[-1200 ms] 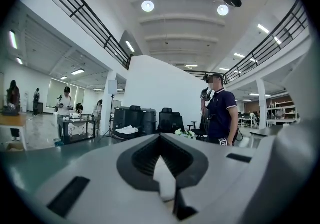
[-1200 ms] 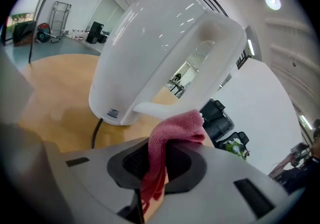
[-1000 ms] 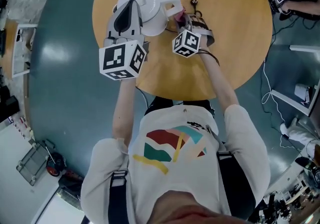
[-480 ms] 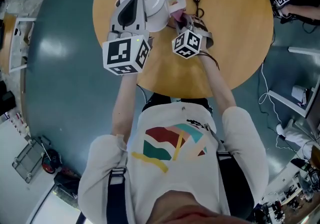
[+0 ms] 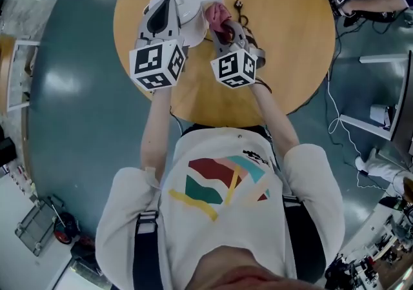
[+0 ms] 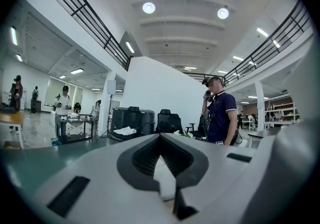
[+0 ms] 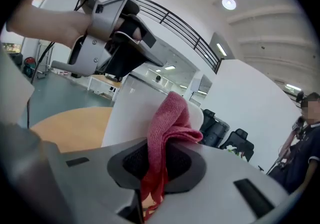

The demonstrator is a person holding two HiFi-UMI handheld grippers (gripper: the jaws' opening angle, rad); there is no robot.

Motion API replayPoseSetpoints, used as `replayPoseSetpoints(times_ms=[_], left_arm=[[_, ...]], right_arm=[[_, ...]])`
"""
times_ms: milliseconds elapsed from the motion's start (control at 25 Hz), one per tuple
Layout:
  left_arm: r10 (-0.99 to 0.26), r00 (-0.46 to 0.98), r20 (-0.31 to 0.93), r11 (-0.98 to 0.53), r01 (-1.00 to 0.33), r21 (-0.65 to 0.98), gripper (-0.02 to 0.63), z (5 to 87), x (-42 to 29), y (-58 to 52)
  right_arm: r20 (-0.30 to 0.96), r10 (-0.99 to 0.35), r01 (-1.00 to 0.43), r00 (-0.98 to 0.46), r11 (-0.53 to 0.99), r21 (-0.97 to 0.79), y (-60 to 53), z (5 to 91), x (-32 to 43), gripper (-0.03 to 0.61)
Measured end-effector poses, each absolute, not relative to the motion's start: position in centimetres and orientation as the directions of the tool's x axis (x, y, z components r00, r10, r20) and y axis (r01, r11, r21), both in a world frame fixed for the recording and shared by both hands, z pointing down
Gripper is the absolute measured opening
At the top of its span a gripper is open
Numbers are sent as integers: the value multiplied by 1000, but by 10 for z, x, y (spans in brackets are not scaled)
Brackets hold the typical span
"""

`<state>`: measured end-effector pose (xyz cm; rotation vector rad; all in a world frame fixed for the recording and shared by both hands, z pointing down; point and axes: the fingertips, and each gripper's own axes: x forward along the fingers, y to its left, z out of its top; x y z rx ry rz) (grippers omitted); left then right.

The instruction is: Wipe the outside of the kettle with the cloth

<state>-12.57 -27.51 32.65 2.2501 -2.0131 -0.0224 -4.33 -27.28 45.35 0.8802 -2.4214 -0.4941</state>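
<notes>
Ideally the right gripper (image 5: 222, 29) should press the pink cloth (image 7: 167, 118) flat against the white kettle (image 5: 193, 3) wall and sweep round it, while the left gripper (image 5: 166, 10) steadies the kettle on the round table (image 5: 284, 43). The right jaws pinch the cloth tight. The left jaws sit almost together (a white sliver of the kettle's top is clamped between them).

The kettle (image 5: 190, 4) stands on the bench (image 5: 290, 43), near its left edge. The left gripper (image 5: 164, 14) lies over the kettle's left side, its fingers closed on the handle. The cloth (image 5: 216, 16) sits at the kettle's right side, pinched between the fingers of the right gripper (image 5: 222, 27). A plug (image 5: 237, 4) lies on the bench just right of the cloth.
</notes>
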Motion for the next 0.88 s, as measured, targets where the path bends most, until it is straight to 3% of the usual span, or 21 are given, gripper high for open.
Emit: replayPoseSetpoints(times_ms=[400,880], left_arm=[[-987,128,97,-122,-990,69,44,334,-113,-278],[-982,155,103,-143,-983,117,44,343,-117,-278]], right_arm=[[282,-745,-489,-605,627,607,-290,429,-43,48],[390,-739,-452,-549,655,606,-318,487,-57,48]])
